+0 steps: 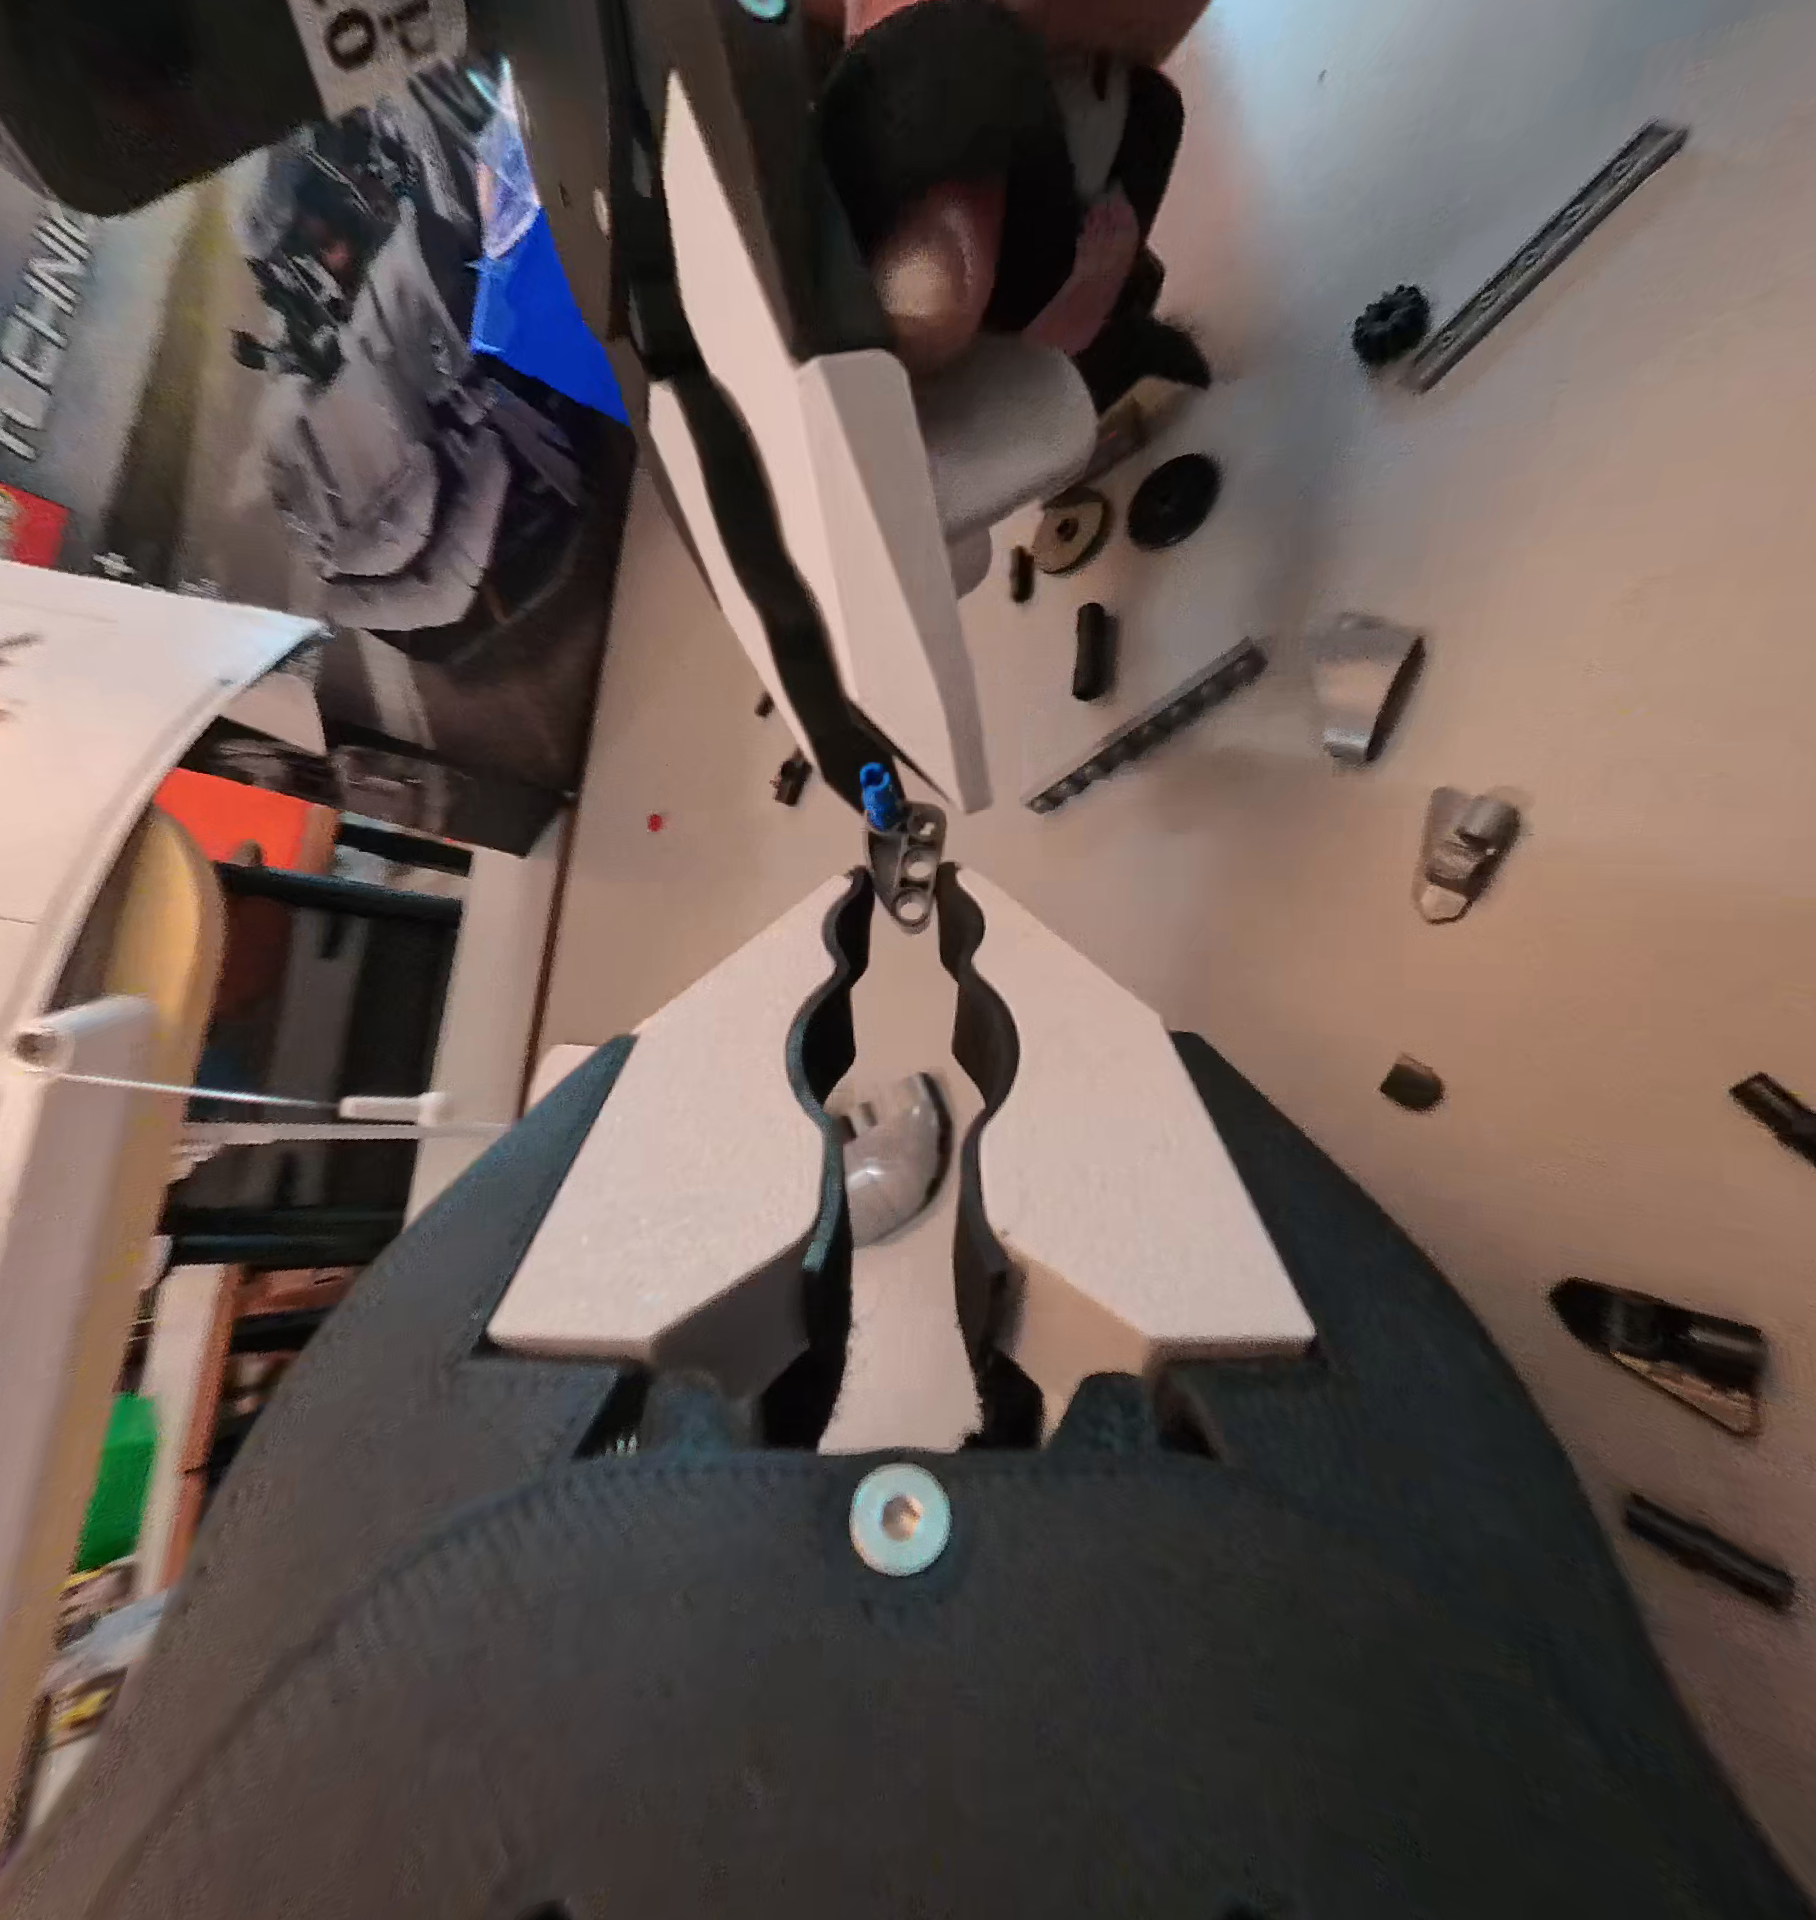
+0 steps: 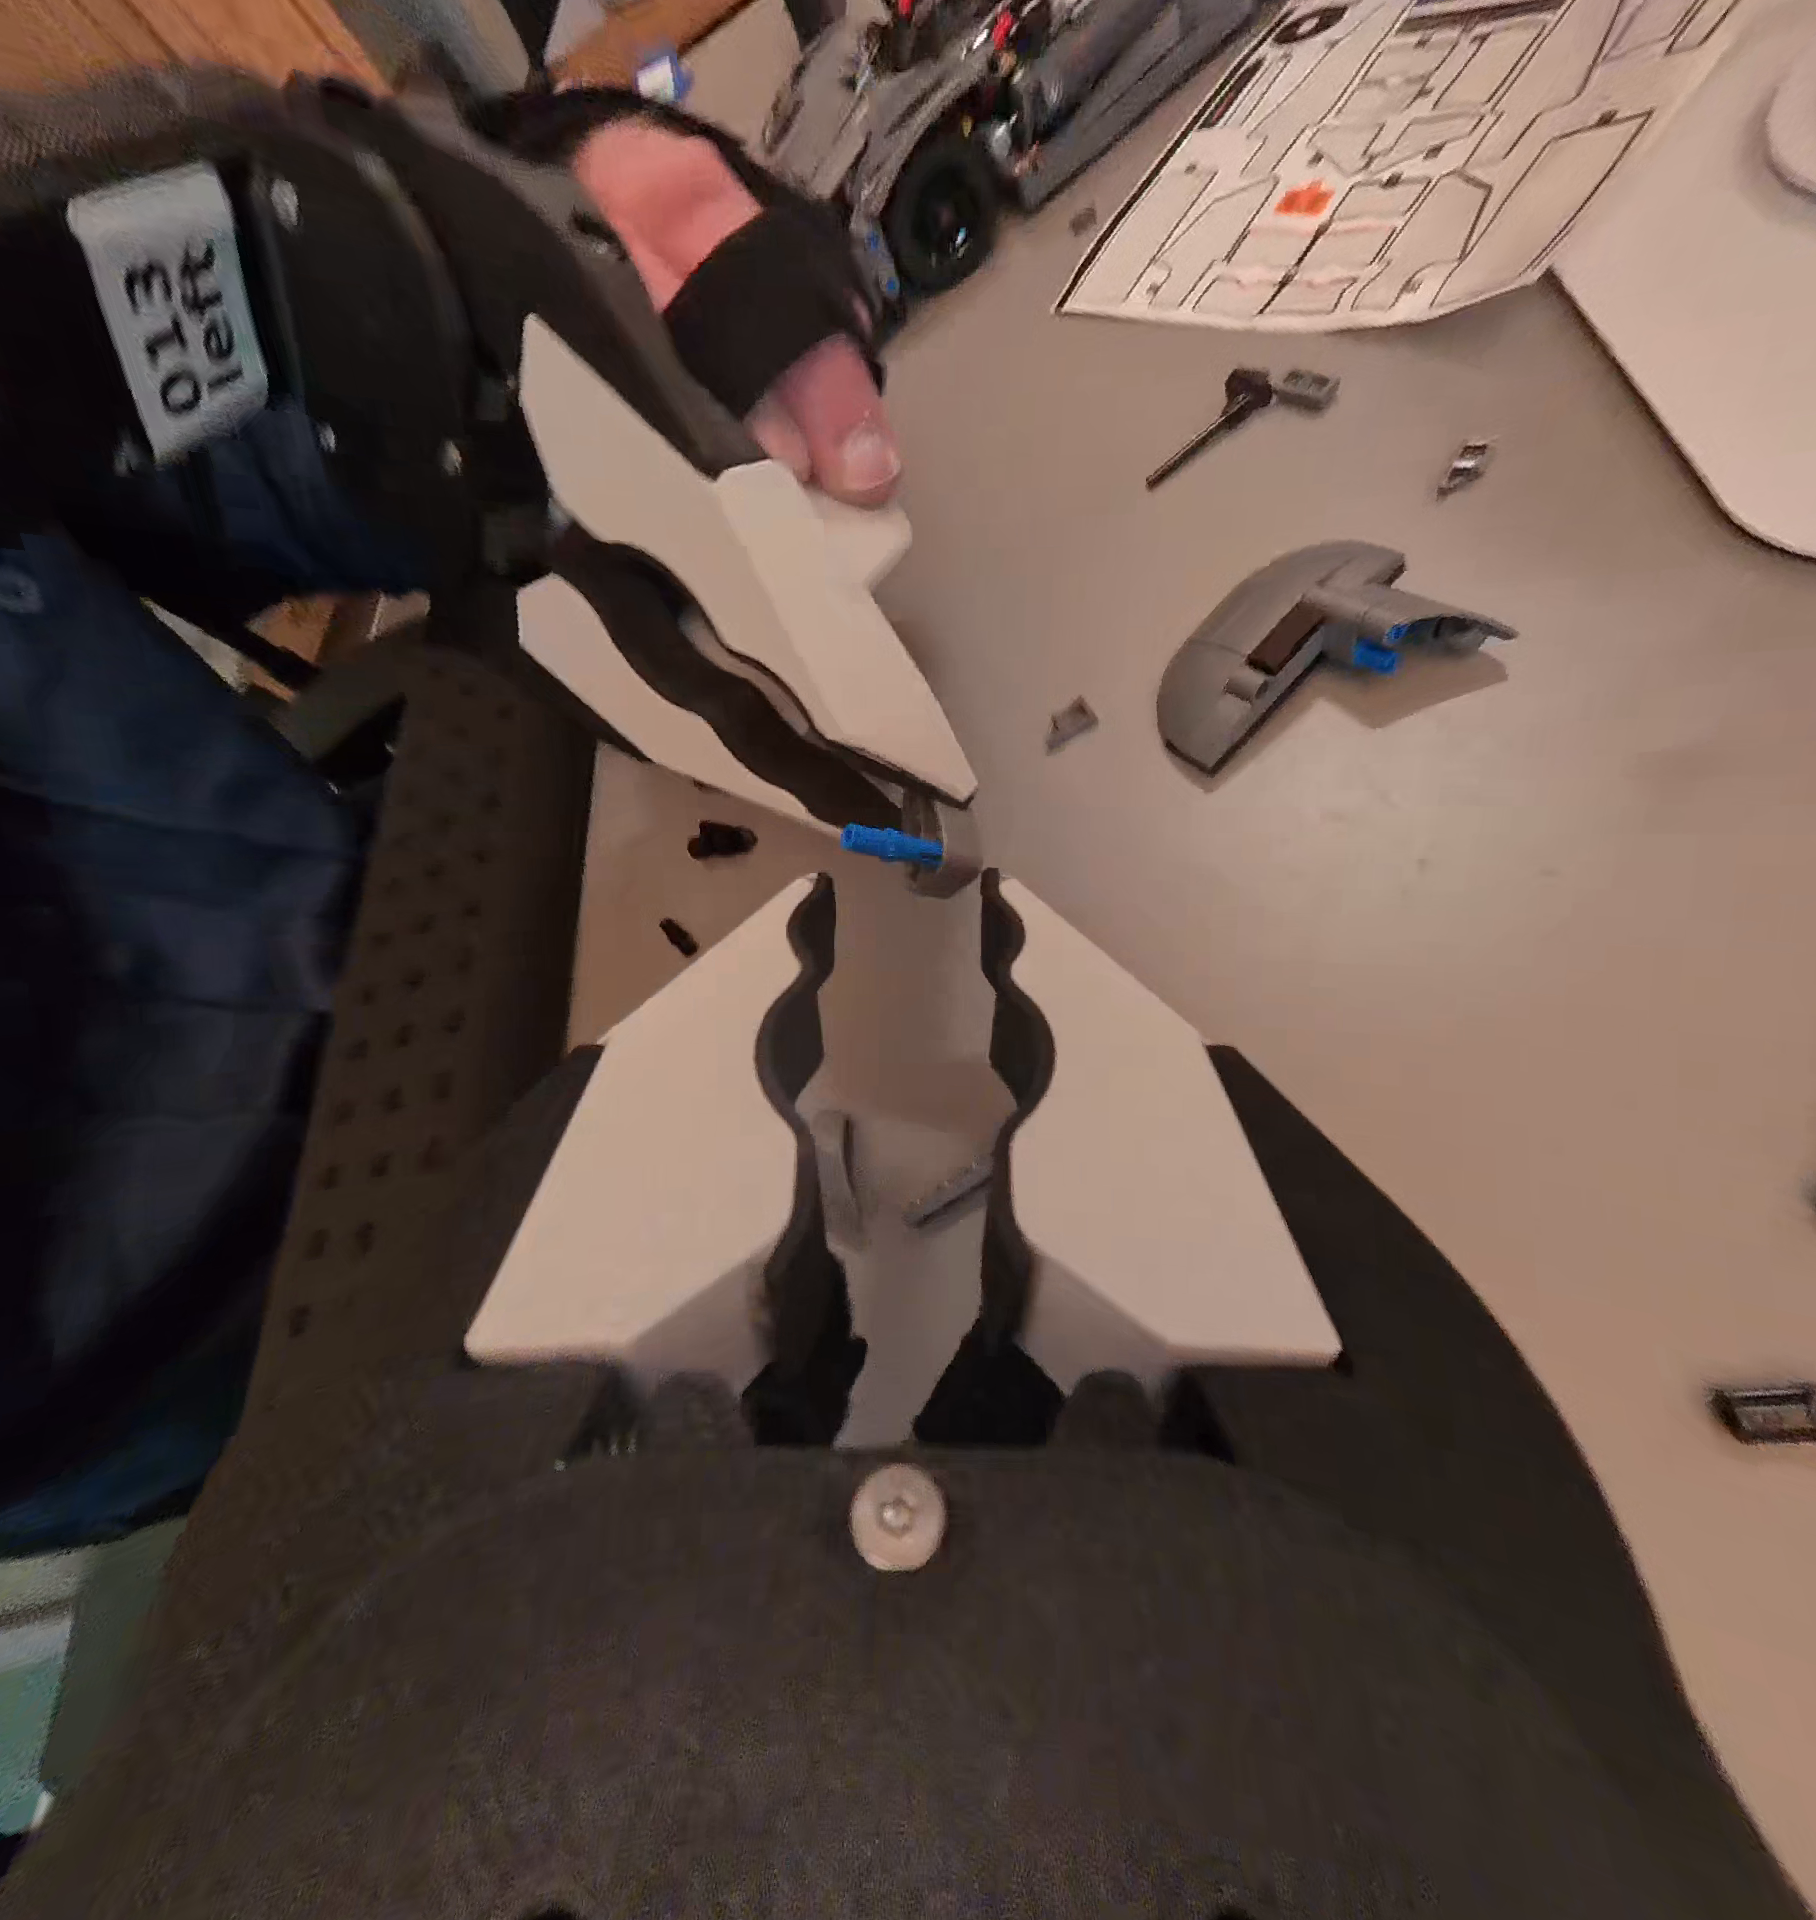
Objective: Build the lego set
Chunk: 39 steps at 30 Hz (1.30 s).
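Note:
My left gripper (image 1: 901, 883) is shut on a small dark grey connector with holes (image 1: 914, 868), held above the white table. A blue pin (image 1: 876, 790) sticks out of the connector's far end. My right gripper (image 1: 909, 795) comes in from above with its tips at the pin. In the right wrist view my right gripper (image 2: 904, 883) is open, with nothing between its fingers. The blue pin (image 2: 888, 842) and the grey connector (image 2: 930, 857) sit just beyond its tips, in the left gripper (image 2: 919, 800).
Loose parts lie on the table (image 1: 1506, 1039): grey beams (image 1: 1153, 727), silver panels (image 1: 1465, 852), a black gear (image 1: 1390, 322). The set's box (image 1: 260, 416) stands at the left. A grey sub-assembly (image 2: 1288, 655), the sticker sheet (image 2: 1351, 177) and the part-built car (image 2: 945, 135) lie farther off. Only a small space, under 4 cm, lies between the two pairs of fingers.

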Available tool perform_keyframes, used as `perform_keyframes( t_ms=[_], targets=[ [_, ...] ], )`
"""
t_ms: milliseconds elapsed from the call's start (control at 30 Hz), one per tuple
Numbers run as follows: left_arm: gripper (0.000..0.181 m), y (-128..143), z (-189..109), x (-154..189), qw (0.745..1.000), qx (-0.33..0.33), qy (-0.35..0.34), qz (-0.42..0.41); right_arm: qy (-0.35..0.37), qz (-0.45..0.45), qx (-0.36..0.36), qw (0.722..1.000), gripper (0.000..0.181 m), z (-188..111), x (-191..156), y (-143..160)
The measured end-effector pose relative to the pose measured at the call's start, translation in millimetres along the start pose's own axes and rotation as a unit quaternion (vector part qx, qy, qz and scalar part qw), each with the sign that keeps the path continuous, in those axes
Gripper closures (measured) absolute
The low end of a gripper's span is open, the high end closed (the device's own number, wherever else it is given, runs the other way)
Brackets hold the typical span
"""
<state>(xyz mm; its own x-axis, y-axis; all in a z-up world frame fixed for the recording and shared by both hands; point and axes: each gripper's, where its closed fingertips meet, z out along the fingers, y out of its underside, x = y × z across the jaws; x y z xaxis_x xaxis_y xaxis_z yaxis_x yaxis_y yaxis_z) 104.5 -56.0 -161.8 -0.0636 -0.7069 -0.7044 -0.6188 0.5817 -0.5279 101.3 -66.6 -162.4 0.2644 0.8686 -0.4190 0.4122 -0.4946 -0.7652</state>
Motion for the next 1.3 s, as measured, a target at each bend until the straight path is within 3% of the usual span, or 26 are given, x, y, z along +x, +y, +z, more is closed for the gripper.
perform_keyframes(
  t_ms=[300,667,967,1300],
  targets=[
    [0.171,-10,-8,-16,0.994,-0.023,-0.085,0.069,-0.040,0.028,0.085,0.995,0.157,-10,-9,-23],
    [0.172,-15,-14,-22,0.984,-0.046,-0.131,0.111,-0.004,-0.026,0.087,0.996,0.160,-13,-13,-28],
    [0.172,-20,-24,-41,0.978,-0.042,-0.180,0.098,-0.023,0.016,0.148,0.989,0.159,-19,-16,-48],
    [0.172,-21,-25,-42,0.975,-0.050,-0.188,0.103,-0.029,0.028,0.161,0.986,0.160,-20,-19,-51]
  ],
)
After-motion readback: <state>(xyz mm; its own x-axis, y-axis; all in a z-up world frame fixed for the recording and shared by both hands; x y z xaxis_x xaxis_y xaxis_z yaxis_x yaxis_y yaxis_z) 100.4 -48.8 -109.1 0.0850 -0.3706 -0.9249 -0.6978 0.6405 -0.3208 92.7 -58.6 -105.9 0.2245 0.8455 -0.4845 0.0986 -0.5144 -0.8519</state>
